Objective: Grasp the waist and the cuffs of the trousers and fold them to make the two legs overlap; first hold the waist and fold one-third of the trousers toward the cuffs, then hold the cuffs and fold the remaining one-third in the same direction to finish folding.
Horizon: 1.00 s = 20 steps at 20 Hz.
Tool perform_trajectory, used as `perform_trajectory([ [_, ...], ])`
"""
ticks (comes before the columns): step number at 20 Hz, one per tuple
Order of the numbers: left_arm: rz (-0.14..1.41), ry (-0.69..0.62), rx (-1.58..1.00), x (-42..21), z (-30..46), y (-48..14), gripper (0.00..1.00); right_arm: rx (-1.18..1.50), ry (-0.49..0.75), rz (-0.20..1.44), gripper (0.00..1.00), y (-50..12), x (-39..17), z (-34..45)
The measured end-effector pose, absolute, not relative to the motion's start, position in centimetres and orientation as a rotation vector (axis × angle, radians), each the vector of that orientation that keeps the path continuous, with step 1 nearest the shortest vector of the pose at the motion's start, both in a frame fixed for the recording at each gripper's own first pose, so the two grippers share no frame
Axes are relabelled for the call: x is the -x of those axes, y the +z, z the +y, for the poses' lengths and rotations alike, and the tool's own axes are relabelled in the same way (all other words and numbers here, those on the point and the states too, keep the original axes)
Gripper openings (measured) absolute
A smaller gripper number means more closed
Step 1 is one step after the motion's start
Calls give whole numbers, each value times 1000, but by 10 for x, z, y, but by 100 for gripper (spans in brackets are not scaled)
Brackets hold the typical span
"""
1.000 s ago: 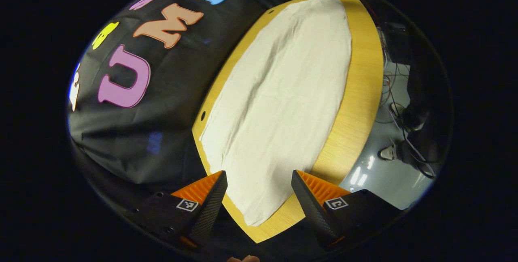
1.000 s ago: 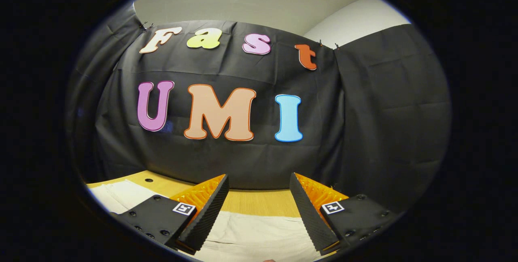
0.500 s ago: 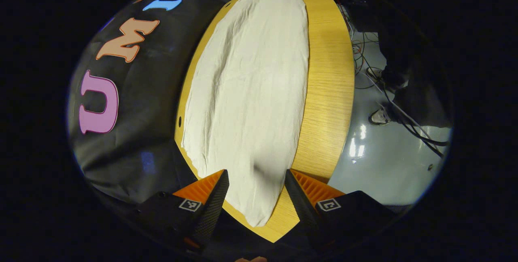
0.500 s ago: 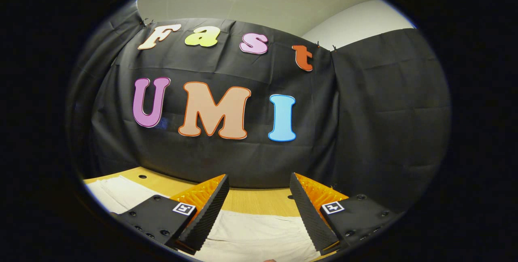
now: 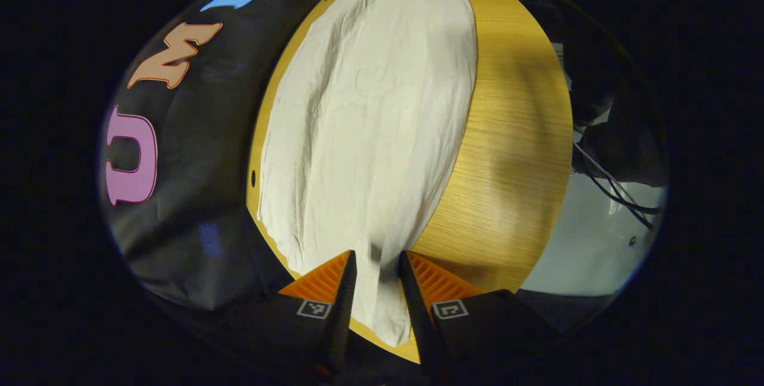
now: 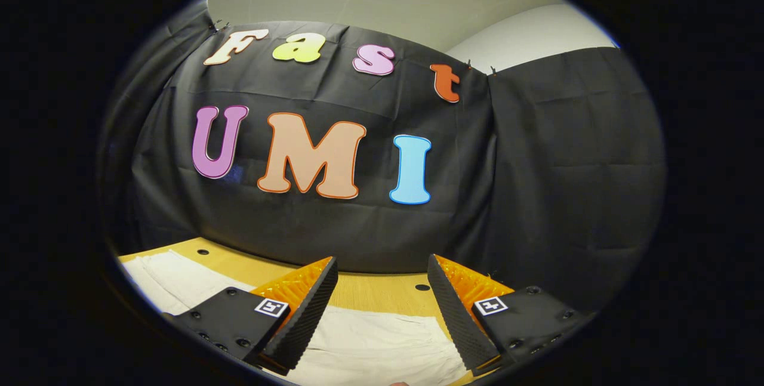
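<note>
Your white trousers (image 5: pixel 370 123) lie flat and wrinkly on the table (image 5: pixel 507 153). Your left hand-held gripper (image 5: pixel 377 266) pinches their end; your right hand-held gripper (image 6: pixel 382 296) hangs open.

trousers (image 5: pixel 370 117) flat on table (image 5: pixel 507 135)

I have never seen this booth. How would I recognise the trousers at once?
Find the wooden table in front of the black cloth wall. The trousers lie flat along it, a long pale cream cloth with soft creases. One narrow end sits between the fingers of the left gripper; it is the only fabric on the table.
</note>
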<state>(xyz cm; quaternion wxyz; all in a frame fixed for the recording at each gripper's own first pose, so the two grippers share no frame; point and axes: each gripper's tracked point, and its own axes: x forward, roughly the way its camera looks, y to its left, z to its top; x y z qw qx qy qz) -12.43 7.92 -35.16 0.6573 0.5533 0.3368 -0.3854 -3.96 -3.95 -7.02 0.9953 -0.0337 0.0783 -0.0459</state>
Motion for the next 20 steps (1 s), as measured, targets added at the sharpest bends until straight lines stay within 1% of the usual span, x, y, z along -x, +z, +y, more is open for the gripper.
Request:
perform_trajectory([
  [1,784,-877,-1250,128,80,-352,41,77,-91,161,97,-73,40,-42],
  [2,798,-881,-1246,131,80,-354,28,81,-88,168,97,-75,41,-44],
  [3,813,-887,-1245,134,79,-355,22,85,-85,180,97,-80,42,-46],
  [4,816,-888,-1251,135,80,-356,11,91,-83,193,97,-85,42,-47],
  [5,808,-886,-1265,135,80,-356,6,99,-77,204,98,-89,42,-49],
  [6,802,-885,-1279,135,78,-357,3,115,-65,216,97,-95,44,-51],
  [7,799,-880,-1285,135,79,-357,4,133,-53,222,97,-99,45,-53],
  [8,799,-874,-1284,134,79,-358,0,164,-39,232,97,-104,46,-56],
  [12,819,-840,-1244,135,80,-356,0,309,8,279,97,-125,56,-73],
  [15,816,-817,-1244,134,80,-357,0,392,30,335,97,-152,70,-88],
  [17,810,-815,-1258,135,80,-357,0,455,67,377,97,-174,83,-91],
  [20,811,-807,-1260,135,80,-357,0,588,155,439,97,-207,107,-97],
])
